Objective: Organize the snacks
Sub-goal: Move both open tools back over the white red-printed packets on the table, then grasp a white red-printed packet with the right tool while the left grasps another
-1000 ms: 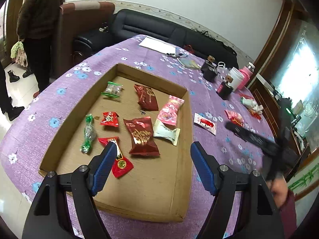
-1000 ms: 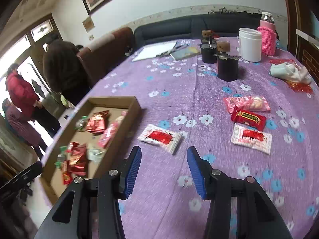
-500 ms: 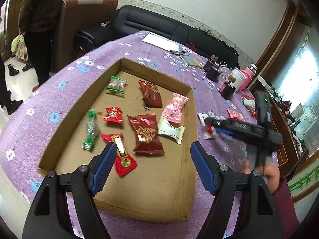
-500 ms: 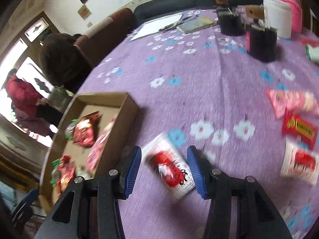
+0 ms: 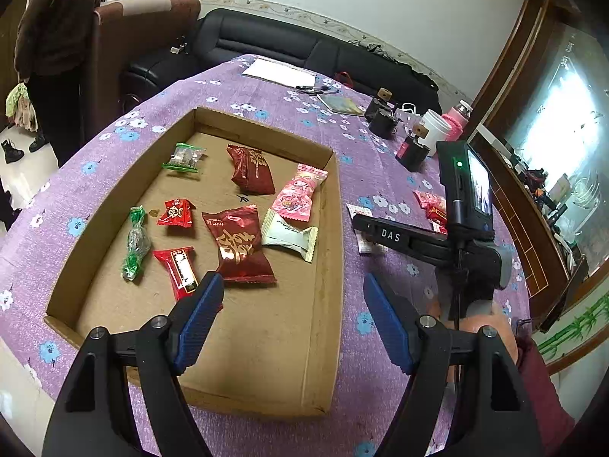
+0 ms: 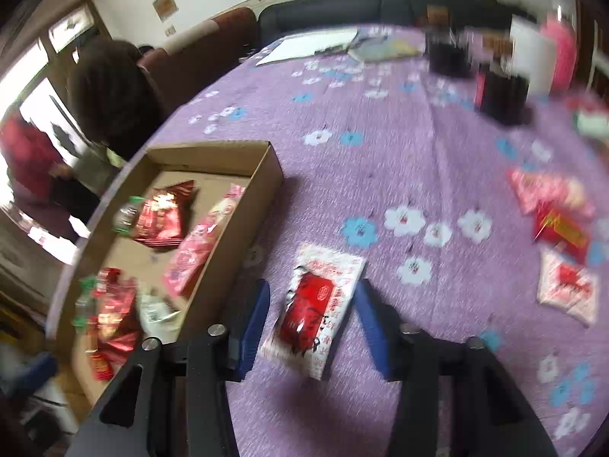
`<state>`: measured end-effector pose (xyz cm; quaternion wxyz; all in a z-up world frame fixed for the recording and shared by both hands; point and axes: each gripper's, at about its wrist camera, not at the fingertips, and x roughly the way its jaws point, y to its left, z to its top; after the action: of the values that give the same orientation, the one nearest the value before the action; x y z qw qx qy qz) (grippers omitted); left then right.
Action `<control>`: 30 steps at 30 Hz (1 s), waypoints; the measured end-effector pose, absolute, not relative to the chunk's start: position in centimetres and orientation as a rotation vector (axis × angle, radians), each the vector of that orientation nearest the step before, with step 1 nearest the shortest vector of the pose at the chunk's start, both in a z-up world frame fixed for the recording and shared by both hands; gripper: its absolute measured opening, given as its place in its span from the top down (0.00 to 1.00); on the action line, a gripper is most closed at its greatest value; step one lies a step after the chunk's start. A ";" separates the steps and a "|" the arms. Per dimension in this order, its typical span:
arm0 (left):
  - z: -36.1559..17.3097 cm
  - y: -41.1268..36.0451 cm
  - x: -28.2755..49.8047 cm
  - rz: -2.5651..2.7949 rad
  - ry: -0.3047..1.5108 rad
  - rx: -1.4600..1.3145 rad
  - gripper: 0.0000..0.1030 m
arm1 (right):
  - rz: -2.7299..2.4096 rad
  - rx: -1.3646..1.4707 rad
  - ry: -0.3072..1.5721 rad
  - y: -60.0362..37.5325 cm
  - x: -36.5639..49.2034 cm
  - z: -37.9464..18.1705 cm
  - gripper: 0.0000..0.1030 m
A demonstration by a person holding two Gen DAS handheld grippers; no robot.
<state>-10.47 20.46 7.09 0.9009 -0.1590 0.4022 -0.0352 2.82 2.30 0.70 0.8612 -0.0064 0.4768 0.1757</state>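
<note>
A shallow cardboard tray (image 5: 331, 228) on the purple flowered tablecloth holds several wrapped snacks, among them a dark red packet (image 5: 238, 243) and a pink packet (image 5: 298, 192). My left gripper (image 5: 293, 320) is open and empty above the tray's near right part. My right gripper (image 6: 312, 321) is open with its jaws on either side of a white-and-red snack packet (image 6: 316, 304) that lies flat on the cloth just right of the tray (image 6: 243, 236). The right gripper also shows in the left wrist view (image 5: 365, 224), over that packet (image 5: 359, 211).
More snack packets (image 6: 559, 224) lie loose on the cloth to the right. Dark jars (image 6: 502, 91), a white tub and a pink bottle (image 5: 455, 120) stand at the far side, with papers (image 5: 279, 72) beyond. A sofa and standing people are behind the table.
My right gripper has moved down and forward over the white-and-red packet, which now lies between its open jaws. My left gripper has shifted slightly toward the tray and stays open.
</note>
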 end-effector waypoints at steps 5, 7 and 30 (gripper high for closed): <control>7.2 19.3 -10.3 -0.109 0.832 -0.318 0.26 | 0.290 0.013 1.017 0.1 0.2 0.7 0.68; 7.1 18.3 -10.1 -0.131 0.838 -0.305 0.26 | 0.262 0.035 1.030 -1.1 -1.4 0.7 0.67; 6.9 10.3 -10.3 -0.279 0.888 -0.179 0.26 | 0.368 0.317 0.963 -16.3 4.4 0.4 0.49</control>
<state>-10.25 10.25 6.95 0.8897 -0.0861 0.4276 -0.1345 4.38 -16.26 0.43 0.8580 0.1507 0.4587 0.1753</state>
